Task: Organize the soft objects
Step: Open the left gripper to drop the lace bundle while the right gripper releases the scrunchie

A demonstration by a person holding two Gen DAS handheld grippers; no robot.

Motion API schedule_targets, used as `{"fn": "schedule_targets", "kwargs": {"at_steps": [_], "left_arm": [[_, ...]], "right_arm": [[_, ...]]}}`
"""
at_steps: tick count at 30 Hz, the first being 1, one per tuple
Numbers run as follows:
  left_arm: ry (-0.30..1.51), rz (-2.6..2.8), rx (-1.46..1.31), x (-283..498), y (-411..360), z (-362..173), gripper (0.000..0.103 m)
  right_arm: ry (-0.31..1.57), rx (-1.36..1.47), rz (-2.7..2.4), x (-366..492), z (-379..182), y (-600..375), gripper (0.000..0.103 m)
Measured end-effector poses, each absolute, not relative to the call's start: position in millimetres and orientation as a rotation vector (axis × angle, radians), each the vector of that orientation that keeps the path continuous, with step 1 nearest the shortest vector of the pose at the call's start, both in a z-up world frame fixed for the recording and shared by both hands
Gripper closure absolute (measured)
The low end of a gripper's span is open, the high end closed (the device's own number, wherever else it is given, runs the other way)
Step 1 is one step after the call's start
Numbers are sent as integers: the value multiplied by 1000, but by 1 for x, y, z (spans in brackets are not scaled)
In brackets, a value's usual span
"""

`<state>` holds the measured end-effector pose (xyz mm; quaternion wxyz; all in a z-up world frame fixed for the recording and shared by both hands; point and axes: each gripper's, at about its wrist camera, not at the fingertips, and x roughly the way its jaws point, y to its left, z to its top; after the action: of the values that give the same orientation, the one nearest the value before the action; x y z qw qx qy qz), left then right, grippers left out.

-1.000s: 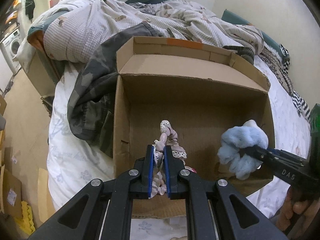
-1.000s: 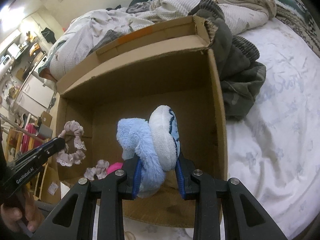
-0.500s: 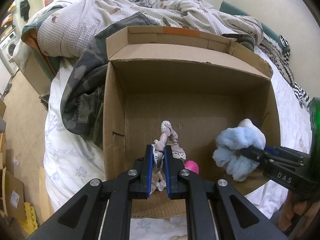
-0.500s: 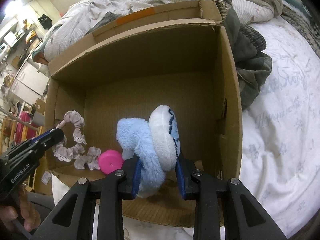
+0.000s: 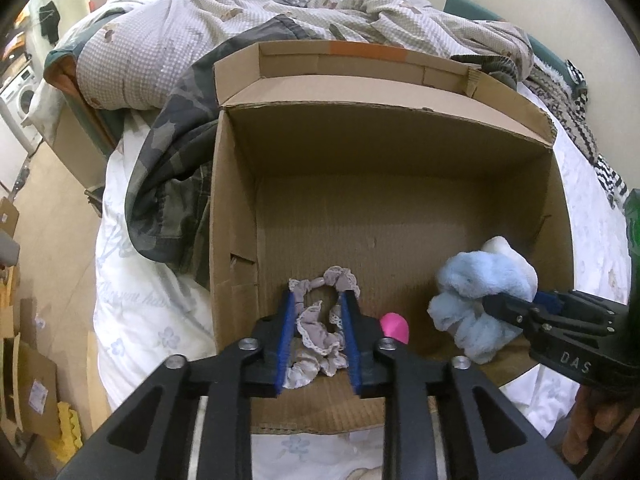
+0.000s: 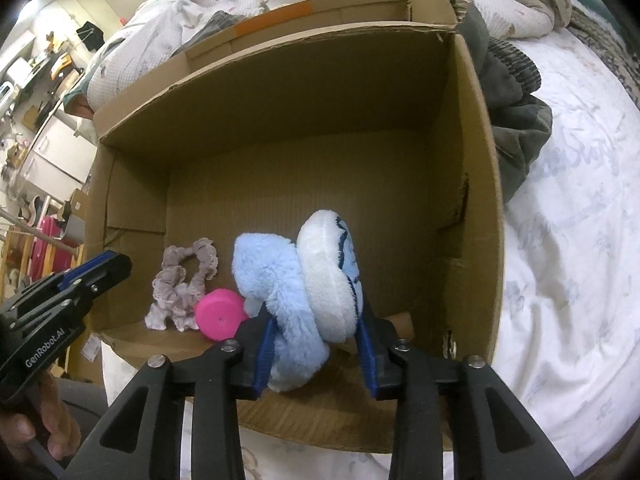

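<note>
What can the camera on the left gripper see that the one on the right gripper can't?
Only the left view shows the camouflage garment beside the box and a washing machine. Only the right view shows the dark corduroy clothing at the box's other side. Both show the cardboard box, lacy scrunchie, pink object and blue plush.

Cardboard box (image 5: 236, 208): matt brown, ribbed corrugated floor, torn rough edges. Scrunchie (image 5: 320, 328): gathered mauve cloth, lace trim. Plush toy (image 6: 296, 292): fluffy blue-white pile. Pink disc (image 6: 221, 314): smooth plastic. Left hand-held gripper (image 5: 319, 300): matt black plastic, blue pads, shiny metal screws. Bed sheet (image 6: 568, 240): printed cotton-like cloth.
</note>
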<state>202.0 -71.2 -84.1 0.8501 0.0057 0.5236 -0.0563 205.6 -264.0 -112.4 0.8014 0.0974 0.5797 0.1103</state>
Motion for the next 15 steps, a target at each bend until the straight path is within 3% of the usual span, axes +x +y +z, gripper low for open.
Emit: {"fn": "schedule_targets", "kwargs": {"at_steps": [3,4,12,15], "left_arm": [[1095,-110,5,202,-70,-81,43],[1080,-104,2,202,-69,-78,39],[1060,-85,22,202,-70,-74,37],[1057,-80,23,203,-69,-73,37]], "right_arm": [[1241,207,252,207,-112,-259,50],[1241,214,262,207,-112,-258,47],[1173,299,359,207,-97,-255,3],[1135,339,386,206,-90,-256,2]]}}
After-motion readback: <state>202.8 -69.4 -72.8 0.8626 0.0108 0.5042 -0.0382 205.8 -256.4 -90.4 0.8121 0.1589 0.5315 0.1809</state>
